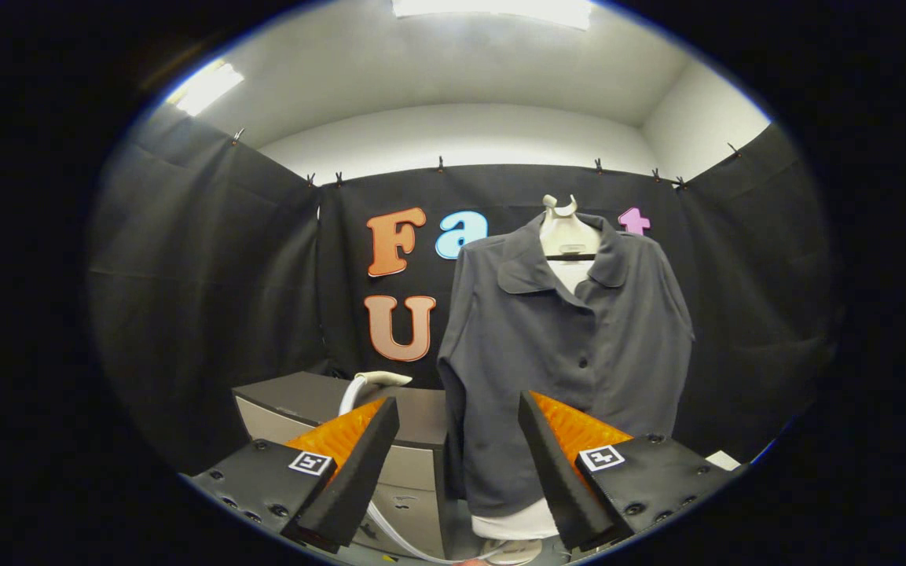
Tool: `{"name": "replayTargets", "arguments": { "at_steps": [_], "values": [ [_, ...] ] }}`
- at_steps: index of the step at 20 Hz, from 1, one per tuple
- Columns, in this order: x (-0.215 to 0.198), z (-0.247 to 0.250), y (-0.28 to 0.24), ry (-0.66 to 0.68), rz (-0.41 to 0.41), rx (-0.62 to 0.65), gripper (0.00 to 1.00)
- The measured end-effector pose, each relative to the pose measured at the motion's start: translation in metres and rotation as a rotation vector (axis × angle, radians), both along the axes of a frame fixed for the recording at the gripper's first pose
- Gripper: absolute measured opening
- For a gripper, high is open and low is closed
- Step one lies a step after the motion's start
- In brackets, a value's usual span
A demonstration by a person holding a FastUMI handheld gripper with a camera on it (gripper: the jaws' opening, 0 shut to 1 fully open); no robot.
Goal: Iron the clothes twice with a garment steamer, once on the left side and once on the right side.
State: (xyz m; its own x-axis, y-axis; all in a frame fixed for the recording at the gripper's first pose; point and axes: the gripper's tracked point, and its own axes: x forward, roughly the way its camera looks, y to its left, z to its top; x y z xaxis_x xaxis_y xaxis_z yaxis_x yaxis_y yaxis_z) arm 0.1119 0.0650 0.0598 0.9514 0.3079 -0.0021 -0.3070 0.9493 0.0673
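Ahead, grey shirt (570,346) hanging buttoned, claw (459,464) open

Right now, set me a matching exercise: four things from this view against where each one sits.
Things:
1. shirt
2. steamer
3. cabinet
4. gripper

Places:
A. on top of the cabinet, beyond one finger
B. nearest the camera, fingers apart with nothing between them
C. hung on a pale form, ahead of the fingers
D. beside the shirt, under the steamer

Pairs: 1-C, 2-A, 3-D, 4-B
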Motion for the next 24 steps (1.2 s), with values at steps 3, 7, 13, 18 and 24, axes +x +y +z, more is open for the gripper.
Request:
{"name": "replayTargets", "arguments": {
  "at_steps": [3, 7, 13, 18, 24],
  "values": [
    [0.038, 0.018, 0.05, 0.027, 0.022, -0.014, 0.98],
    [0.097, 0.032, 0.141, 0.071, 0.059, -0.023, 0.98],
    [0.205, 0.006, 0.248, 0.159, 0.078, -0.159, 0.99],
    [0.285, -0.056, 0.308, 0.344, 0.113, -0.277, 0.99],
    [0.34, -0.137, 0.351, 0.585, 0.169, -0.394, 0.98]
  ]
}}
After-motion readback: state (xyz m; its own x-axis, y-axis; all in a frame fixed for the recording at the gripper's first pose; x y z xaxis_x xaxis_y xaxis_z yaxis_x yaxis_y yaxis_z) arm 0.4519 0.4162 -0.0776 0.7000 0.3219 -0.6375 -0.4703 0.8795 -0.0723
